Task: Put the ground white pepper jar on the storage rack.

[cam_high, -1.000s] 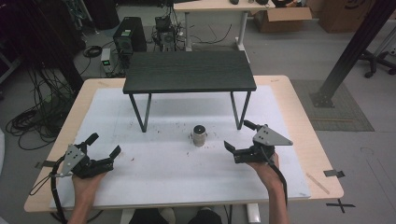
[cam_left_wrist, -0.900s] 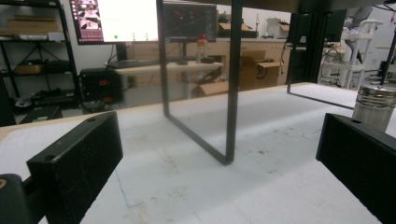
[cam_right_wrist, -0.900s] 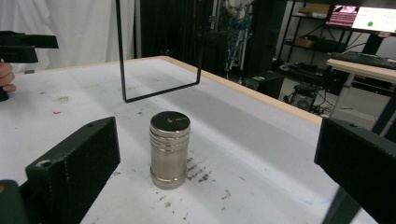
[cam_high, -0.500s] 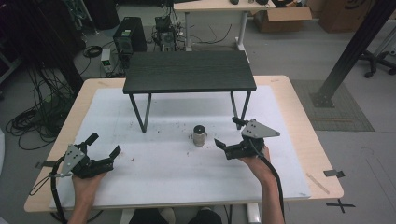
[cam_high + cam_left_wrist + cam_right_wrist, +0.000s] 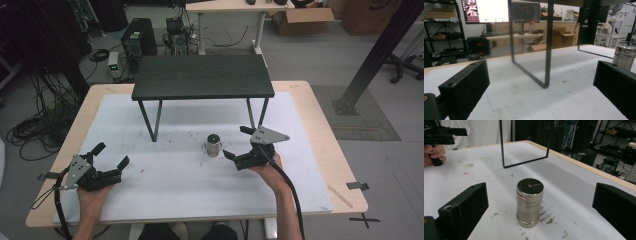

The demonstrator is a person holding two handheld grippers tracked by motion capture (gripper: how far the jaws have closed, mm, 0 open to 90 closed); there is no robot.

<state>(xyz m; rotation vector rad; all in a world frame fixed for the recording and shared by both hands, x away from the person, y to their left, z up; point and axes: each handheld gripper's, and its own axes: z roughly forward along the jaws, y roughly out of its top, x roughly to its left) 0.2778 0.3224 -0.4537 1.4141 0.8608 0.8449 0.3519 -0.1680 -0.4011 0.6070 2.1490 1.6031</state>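
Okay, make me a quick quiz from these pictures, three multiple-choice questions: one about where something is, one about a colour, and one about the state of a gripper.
1. Where does the metal canister stand?
A. on top of the small black table
B. on the white mat, in front of the small black table
C. on the floor

2. What colour is the top of the small table?
A. black
B. white
C. red

3. How is the right gripper set?
A. shut on the canister
C. lying on the mat with no hand on it
B. open, jaws apart, facing the canister

Answers:
1 B, the high view shows it upright on the white mat.
2 A, its top is dark black.
3 B, the right gripper view shows both jaws wide of the canister, not touching it.
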